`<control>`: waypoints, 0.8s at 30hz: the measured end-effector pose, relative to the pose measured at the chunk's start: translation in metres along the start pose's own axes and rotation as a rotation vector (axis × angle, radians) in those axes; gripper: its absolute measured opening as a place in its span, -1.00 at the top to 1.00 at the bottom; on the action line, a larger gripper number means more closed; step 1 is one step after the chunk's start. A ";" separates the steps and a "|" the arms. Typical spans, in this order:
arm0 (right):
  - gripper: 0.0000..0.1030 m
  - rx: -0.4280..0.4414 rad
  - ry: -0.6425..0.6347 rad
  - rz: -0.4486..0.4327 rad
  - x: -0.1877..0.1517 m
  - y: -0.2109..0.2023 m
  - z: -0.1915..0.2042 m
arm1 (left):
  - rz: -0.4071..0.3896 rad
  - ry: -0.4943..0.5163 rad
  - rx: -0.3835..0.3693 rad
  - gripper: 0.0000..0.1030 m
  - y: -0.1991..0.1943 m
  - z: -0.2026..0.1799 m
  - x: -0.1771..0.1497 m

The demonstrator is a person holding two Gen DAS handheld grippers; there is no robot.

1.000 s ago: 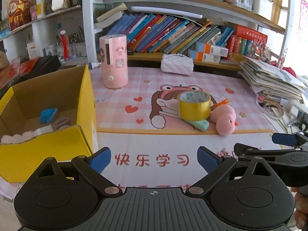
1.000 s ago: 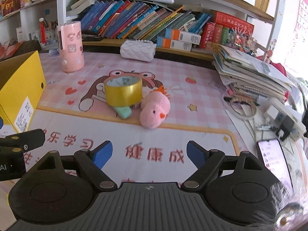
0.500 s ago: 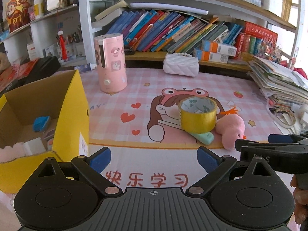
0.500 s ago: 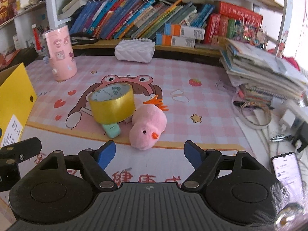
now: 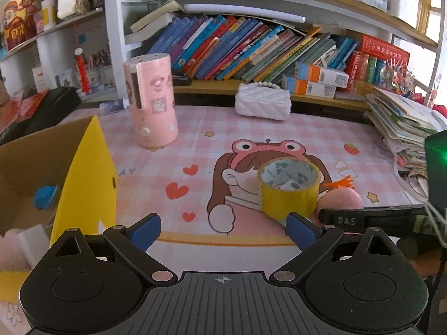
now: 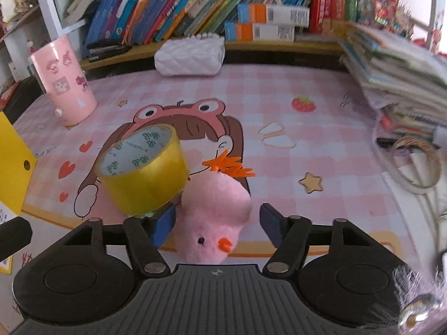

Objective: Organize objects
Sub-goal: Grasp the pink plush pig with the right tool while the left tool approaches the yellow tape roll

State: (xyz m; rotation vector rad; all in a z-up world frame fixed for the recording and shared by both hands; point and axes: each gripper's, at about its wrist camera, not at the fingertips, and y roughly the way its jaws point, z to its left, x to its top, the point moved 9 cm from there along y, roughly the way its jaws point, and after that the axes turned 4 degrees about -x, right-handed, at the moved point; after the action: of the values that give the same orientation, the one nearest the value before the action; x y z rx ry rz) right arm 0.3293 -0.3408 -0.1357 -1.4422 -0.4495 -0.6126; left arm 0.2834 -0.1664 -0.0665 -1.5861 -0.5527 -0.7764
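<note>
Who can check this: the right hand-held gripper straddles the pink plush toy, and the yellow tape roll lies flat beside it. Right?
Not quite. The tape roll is tilted, propped up, not flat, as the right wrist view shows. The right hand-held gripper does straddle the pink plush toy.

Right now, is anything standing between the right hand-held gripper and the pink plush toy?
Nothing visible does. The pink plush toy already lies between the open fingers of the right hand-held gripper, whose jaws have just been closing. The yellow tape roll crowds its left side.

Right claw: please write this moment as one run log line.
right claw: jaws just closing, astride pink plush toy, no visible contact | left claw: open, empty | tape roll: beside toy
</note>
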 end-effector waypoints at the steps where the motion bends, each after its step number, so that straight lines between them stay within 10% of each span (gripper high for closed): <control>1: -0.11 0.009 0.007 0.012 0.000 0.004 0.000 | 0.001 0.003 -0.001 -0.90 0.002 -0.001 0.002; 24: 0.00 -0.032 0.050 -0.102 -0.011 -0.062 -0.057 | 0.015 0.034 -0.094 -0.92 0.057 -0.051 0.023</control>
State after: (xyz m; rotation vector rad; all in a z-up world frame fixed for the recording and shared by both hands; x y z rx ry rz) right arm 0.2773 -0.3978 -0.1002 -1.4379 -0.4774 -0.7388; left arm 0.3320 -0.2273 -0.0846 -1.6579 -0.4851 -0.8266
